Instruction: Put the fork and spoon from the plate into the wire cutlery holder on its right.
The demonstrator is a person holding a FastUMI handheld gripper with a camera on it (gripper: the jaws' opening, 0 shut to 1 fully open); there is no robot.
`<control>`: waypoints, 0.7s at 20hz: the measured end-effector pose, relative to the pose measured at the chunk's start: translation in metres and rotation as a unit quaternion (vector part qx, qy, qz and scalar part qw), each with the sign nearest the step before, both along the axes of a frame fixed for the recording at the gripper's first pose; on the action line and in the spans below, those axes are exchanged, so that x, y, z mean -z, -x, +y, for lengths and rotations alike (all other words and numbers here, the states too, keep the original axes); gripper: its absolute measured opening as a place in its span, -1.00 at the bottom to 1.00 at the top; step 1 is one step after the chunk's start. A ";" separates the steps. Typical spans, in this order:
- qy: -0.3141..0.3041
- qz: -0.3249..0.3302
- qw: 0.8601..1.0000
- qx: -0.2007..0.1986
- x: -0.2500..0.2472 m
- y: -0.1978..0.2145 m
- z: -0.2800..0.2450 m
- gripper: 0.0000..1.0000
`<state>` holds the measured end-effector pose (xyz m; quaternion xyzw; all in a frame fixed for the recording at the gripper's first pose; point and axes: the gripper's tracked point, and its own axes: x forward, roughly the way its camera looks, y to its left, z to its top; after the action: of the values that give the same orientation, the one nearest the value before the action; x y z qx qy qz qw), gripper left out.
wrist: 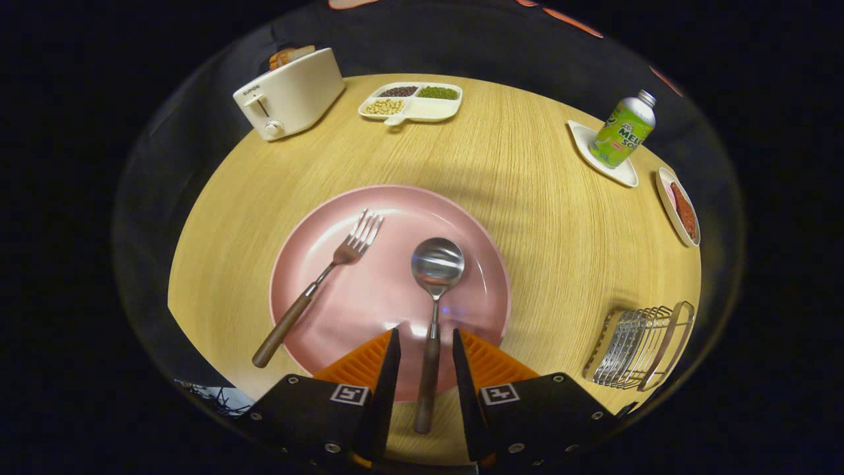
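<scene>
Pink and round, the plate (330, 264) lies on the pale wood-grain table (560, 224) just ahead of the gripper (425, 340), its near rim passing under the two fingertips. Two pieces of cutlery rest in it. The spoon (435, 277) points straight away from the jaws: its steel bowl sits beyond the fingertips near the plate's centre, and its brown wooden handle runs back over the rim into the gap between the fingers. The jaws stand apart on either side of that handle, with space showing on both sides, so neither finger presses on it. The fork (316, 290) lies to the left of the fingers, slanted, its tines up toward the plate's middle and its wooden handle hanging past the plate's left rim onto the table. Off to the right of the jaws, near the table's edge and well apart from the plate, stands the wire cutlery holder (636, 349), a cage of steel wires with a pale frame; nothing can be seen inside it. Far beyond the fingers, a white divided dish (422, 111) holds pale beans, dark beans and green beans in three compartments, with a fourth bare. Left of it is a cream toaster (290, 95) with bread in its slot. Beyond and to the right, a green bottle (623, 132) stands on a white coaster (593, 155), beside a small dish (669, 204) holding something reddish.
</scene>
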<state>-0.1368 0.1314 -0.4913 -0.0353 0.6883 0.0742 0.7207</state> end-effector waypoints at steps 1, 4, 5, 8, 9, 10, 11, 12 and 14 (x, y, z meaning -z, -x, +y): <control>-0.002 0.008 1.000 0.003 0.002 0.004 0.000 -0.13; 0.004 0.027 1.000 0.010 0.007 0.010 -0.004 -0.45; 0.003 0.032 0.999 0.012 0.008 0.012 -0.003 -0.51; 0.000 0.029 0.999 0.016 0.007 0.008 -0.004 -0.77; -0.005 0.024 0.999 0.020 0.004 0.006 -0.003 -0.80; -0.010 0.017 1.000 0.021 0.001 0.003 -0.003 -0.84; -0.010 0.008 1.000 0.023 -0.002 0.000 -0.004 -0.85; -0.012 -0.004 1.000 0.027 -0.006 -0.004 -0.006 -0.85; -0.016 -0.023 0.999 0.033 -0.013 -0.010 -0.010 -0.85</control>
<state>-0.1268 0.1216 -0.4781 -0.0026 0.6714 0.0610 0.7386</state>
